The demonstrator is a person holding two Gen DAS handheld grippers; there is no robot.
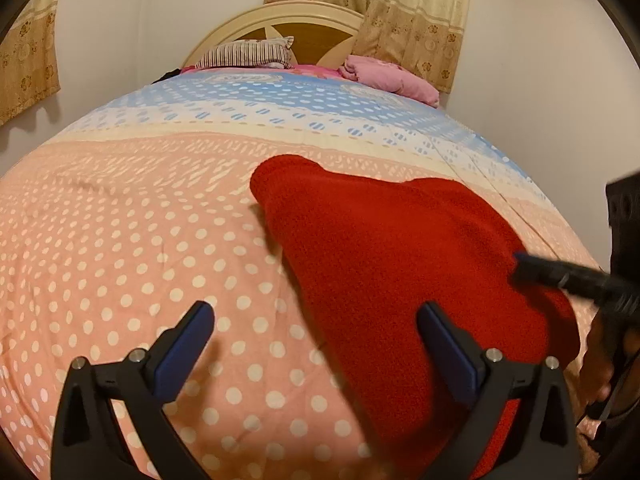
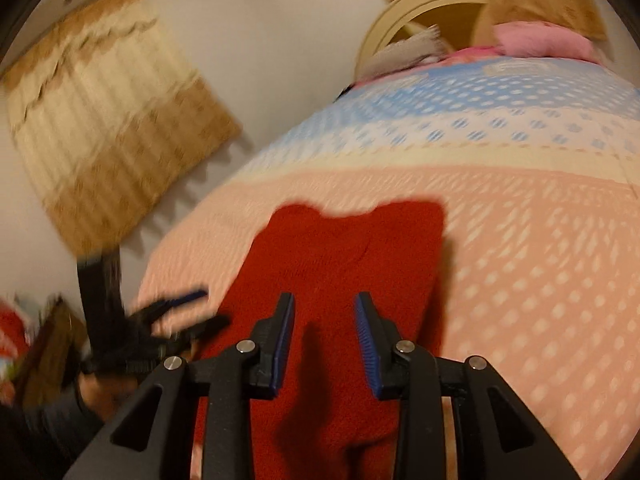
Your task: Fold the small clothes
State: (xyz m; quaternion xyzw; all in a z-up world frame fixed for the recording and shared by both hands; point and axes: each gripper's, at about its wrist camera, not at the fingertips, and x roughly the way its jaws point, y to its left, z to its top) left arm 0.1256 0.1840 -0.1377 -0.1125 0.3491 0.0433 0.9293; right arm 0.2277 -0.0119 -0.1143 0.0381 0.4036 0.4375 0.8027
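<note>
A red fleece garment lies flat on the polka-dot bedspread; in the right wrist view the garment shows two rounded corners at its far edge. My left gripper is open wide above the garment's left edge, its right finger over the red cloth and its left finger over bare bedspread. My right gripper hovers over the middle of the garment with its blue pads apart and nothing pinched. Each gripper shows in the other's view: the right gripper at the garment's right side, the left gripper blurred at its left side.
At the head of the bed are a striped pillow, a pink folded cloth and a cream headboard. Patterned curtains hang behind. The bed's left edge drops off toward the wall.
</note>
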